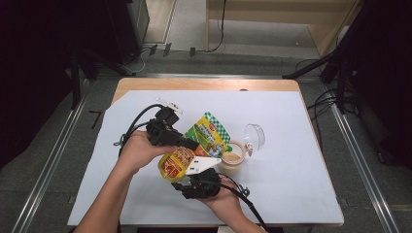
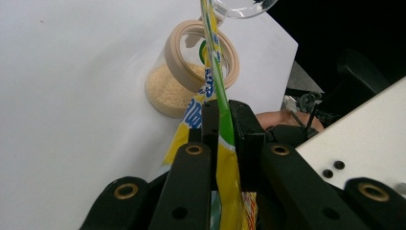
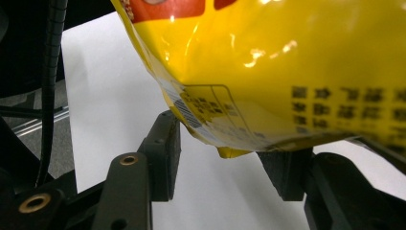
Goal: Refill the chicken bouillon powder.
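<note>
A yellow and green food pouch [image 1: 206, 133] hangs tilted over the white table cover, and my left gripper [image 1: 191, 143] is shut on its edge. The left gripper view shows the jaws [image 2: 222, 120] pinching the thin pouch [image 2: 227, 167] edge-on. Just beyond stands an open clear jar [image 1: 233, 159] with a tan rim and pale granules [image 2: 170, 91] inside. My right gripper [image 1: 188, 178] sits under the pouch's yellow lower end. Its jaws [image 3: 220, 160] stand open, with the pouch's bottom corner [image 3: 268, 72] hanging just above the gap.
A clear round lid [image 1: 256, 136] lies on the white cover [image 1: 291, 184] right of the jar; it also appears at the top of the left gripper view [image 2: 239, 5]. The wooden table edge [image 1: 204, 83] runs along the back. Cables trail from both grippers.
</note>
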Demonstrator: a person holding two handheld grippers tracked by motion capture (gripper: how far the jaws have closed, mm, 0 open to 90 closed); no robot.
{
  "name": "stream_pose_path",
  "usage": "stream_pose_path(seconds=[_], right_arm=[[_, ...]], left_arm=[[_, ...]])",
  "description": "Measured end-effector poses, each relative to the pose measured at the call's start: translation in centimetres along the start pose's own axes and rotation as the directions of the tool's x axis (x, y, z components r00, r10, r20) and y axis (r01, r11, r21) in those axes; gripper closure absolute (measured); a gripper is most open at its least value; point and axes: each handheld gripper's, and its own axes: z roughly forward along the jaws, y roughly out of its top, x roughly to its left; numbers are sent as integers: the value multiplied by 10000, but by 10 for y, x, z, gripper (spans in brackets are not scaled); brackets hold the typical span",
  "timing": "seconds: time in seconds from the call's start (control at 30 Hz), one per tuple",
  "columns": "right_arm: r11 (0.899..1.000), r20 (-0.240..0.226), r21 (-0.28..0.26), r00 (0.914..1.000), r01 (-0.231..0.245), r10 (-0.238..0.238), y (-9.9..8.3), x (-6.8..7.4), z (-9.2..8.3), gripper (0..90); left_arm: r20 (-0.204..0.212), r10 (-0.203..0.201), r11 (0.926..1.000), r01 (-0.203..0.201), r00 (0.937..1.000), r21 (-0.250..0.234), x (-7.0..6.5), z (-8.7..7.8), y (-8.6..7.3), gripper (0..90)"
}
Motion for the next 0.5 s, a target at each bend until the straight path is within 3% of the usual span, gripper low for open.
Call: stream_pose_path(seconds=[0.23,0.5], right_arm=[[9999,97,-99,9999,-67,68,0,-2,-2,508],[9998,172,-202,9998,49,-46,1,-2,-4,491]], left_arm=[[400,-47,9997,57,9992,-249,6,-7,-4,877],[456,165,9992,-149,9988,-364,7,-14,-8,887]])
